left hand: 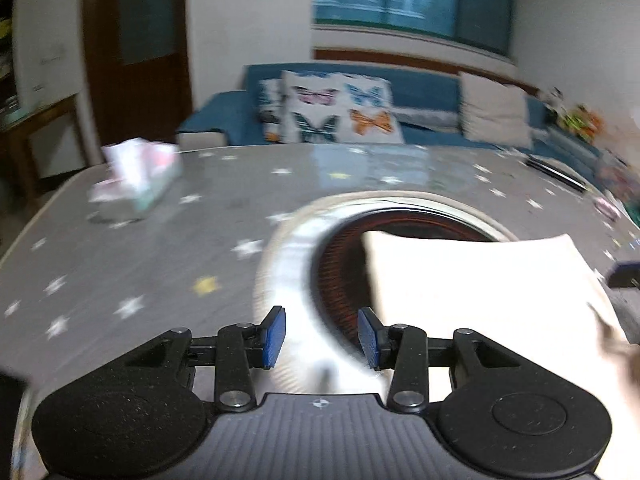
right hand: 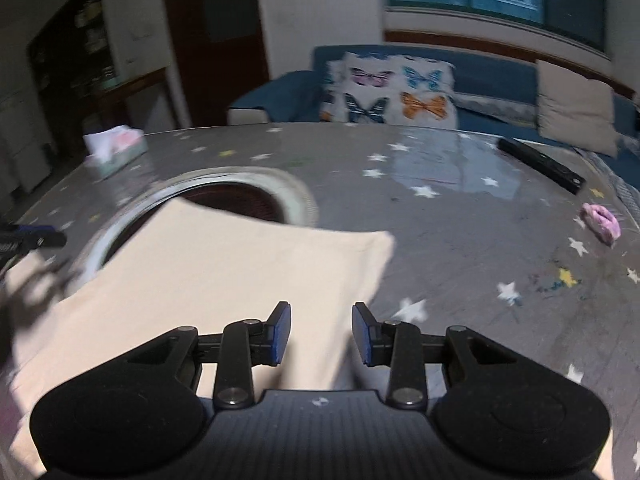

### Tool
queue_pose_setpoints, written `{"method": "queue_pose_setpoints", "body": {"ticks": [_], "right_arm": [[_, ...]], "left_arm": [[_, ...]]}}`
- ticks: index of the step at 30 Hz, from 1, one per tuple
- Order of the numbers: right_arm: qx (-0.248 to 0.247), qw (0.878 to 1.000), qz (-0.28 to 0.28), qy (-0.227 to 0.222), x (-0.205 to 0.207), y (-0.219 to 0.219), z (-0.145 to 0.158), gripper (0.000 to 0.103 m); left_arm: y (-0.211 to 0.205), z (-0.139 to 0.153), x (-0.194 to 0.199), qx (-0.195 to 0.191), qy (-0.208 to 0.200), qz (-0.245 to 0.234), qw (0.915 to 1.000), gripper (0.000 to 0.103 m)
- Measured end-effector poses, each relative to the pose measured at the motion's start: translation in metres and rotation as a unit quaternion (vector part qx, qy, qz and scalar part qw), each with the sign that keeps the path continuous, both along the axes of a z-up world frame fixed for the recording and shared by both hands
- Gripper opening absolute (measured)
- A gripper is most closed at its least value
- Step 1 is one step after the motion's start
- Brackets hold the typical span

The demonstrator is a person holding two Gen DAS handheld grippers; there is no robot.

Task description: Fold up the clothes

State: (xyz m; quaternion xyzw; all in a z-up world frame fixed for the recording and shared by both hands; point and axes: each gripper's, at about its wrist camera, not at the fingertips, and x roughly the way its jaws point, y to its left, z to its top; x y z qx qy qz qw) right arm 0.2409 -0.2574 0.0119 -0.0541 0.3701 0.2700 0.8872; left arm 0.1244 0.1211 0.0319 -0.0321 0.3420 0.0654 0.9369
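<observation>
Fingers (left hand: 276, 336) of both grippers parted, empty, cream cloth (right hand: 224, 272) overlapping round hob (right hand: 236, 196), tissue box (right hand: 116, 148), remote (right hand: 540, 164) beyond

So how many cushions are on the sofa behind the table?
2 clearly: a butterfly cushion at the sofa's left, a plain beige cushion at its right. Another patterned one may sit behind the butterfly cushion.

The cream cloth (right hand: 224, 272) hides part of the blurred round recess (right hand: 240, 200).
</observation>
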Motion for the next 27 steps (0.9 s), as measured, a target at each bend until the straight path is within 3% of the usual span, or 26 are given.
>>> {"method": "queue_pose_setpoints", "body": {"ticks": [11,15,18,21,27], "right_arm": [[-0.005,0.999,-0.021,0.023,0.057,0.008,-0.023,0.034],[-0.013,0.999,-0.017,0.027,0.068,0.014,-0.028,0.025],[-0.017,0.999,-0.014,0.024,0.076,0.018,-0.029,0.013],[-0.019,1.0,-0.012,0.019,0.083,0.022,-0.029,0.006],[-0.035,0.999,-0.007,-0.003,0.095,0.043,-0.033,0.01]], "left_arm": [[-0.021,-0.032,0.084,0.028,0.039,-0.025,0.9986,0.044],[-0.026,-0.039,0.093,0.033,0.039,-0.05,0.9974,0.015],[-0.031,-0.041,0.096,0.048,0.033,-0.065,0.9962,0.005],[-0.036,-0.042,0.098,0.075,0.027,-0.061,0.995,0.002],[-0.031,-0.046,0.109,0.106,0.025,-0.034,0.9935,0.002]]}}
